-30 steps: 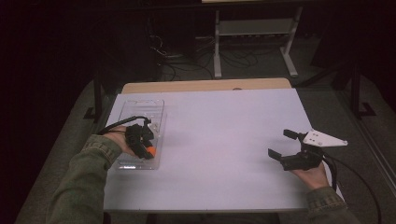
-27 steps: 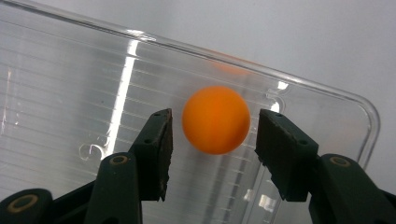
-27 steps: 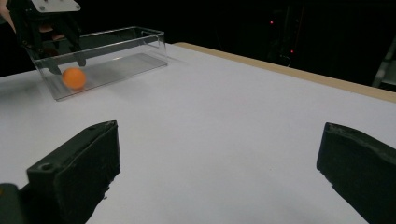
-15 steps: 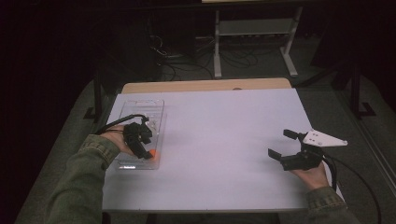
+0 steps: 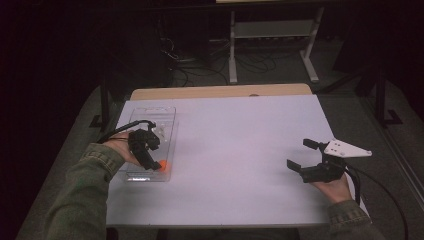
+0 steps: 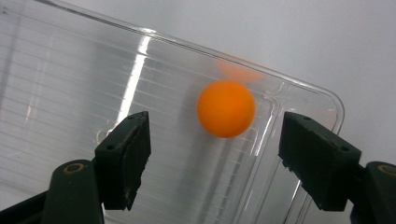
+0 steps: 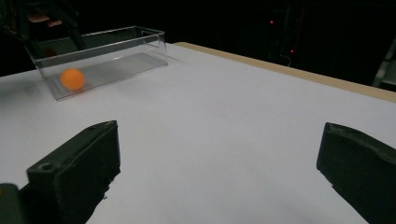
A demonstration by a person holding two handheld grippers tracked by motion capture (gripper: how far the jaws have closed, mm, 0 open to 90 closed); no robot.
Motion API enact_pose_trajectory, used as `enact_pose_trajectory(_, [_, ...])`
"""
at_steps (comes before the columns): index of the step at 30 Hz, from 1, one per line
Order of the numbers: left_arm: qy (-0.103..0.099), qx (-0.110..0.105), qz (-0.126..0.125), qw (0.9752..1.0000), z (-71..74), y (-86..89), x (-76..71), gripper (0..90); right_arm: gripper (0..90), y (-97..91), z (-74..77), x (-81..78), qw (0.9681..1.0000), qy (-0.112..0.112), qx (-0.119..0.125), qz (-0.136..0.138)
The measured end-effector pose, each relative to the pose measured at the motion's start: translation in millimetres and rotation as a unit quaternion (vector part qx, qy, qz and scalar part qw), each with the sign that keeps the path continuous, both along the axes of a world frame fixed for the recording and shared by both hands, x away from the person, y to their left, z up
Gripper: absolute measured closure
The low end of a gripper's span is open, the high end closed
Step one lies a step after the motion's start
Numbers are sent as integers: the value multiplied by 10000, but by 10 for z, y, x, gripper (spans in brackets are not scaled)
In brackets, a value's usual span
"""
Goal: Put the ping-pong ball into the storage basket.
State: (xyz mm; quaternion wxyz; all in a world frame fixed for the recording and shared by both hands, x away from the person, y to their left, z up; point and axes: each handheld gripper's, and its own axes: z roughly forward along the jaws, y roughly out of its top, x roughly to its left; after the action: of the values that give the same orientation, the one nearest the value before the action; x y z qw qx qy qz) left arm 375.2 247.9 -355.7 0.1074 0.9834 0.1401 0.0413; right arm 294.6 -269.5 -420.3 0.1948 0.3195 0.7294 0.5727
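1. Working on the white table (image 5: 240, 165), I judge the step in hand to be the release: an orange ball (image 6: 226, 108) lies on the floor of the clear plastic box (image 5: 165, 112) at the table's left side, close to the box's near corner.

2. Open room is plentiful. The broad middle of the table is bare between my two hands, and its tan far edge (image 5: 220, 92) and near edge are well clear of both grippers.

3. The box is the tight place. In the left gripper view its rounded corner wall (image 6: 334, 100) curves just past the ball, so the ball has little room to roll that way.

4. The right gripper (image 5: 306, 156) hovers low over the table at the right, well apart from the box, jaws spread wide with nothing between them.

5. The left gripper (image 6: 212, 158) hangs over the box with its jaws about half spread; they have just been opening. The ball sits beyond the pads (image 6: 128, 154), touching neither, so nothing is held.

6. Next, I think, I lift the left gripper straight up out of the box, keeping the jaws off the walls so the light box does not shift.
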Motion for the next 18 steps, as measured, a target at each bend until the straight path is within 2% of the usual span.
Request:
enact_pose_trajectory(8, [-93, -96, 139, 9998, 71, 14, 0, 134, 0, 1, 0, -7, 10000, 4, -10, -5])
enact_pose_trajectory(12, [-189, -63, 224, 9996, 97, 6, -5, 30, 0, 0, 4, -14, 10000, 3, -8, -16])
enact_pose_trajectory(18, [-249, -261, 237, 9991, 152, 8, -30, 0, 0, -3, 5, -16, 10000, -11, -6, -22])
